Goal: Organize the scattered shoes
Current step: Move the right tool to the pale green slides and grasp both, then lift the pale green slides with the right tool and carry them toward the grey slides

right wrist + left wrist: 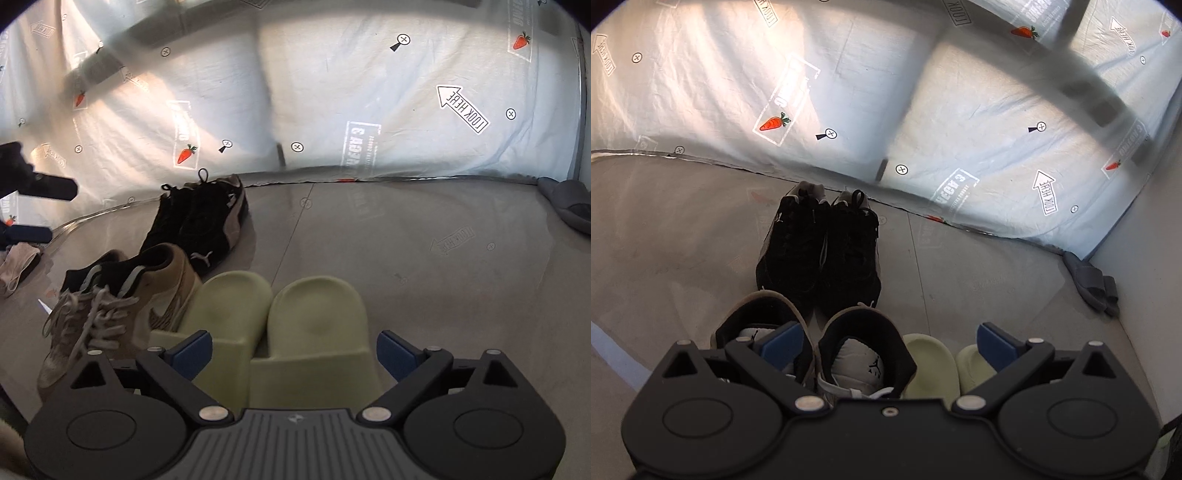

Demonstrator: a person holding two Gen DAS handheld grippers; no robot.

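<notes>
Green slides (280, 317) lie between the spread right claw (293, 354) fingers.

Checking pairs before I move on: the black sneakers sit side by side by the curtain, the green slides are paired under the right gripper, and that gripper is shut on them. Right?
Not quite. The right wrist view shows the right gripper open, its fingers spread either side of the slides, not shut on them. The rest holds: the black sneakers sit paired by the curtain.

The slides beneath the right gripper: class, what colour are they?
Pale green slides, plain, seen best in the right wrist view.
</notes>
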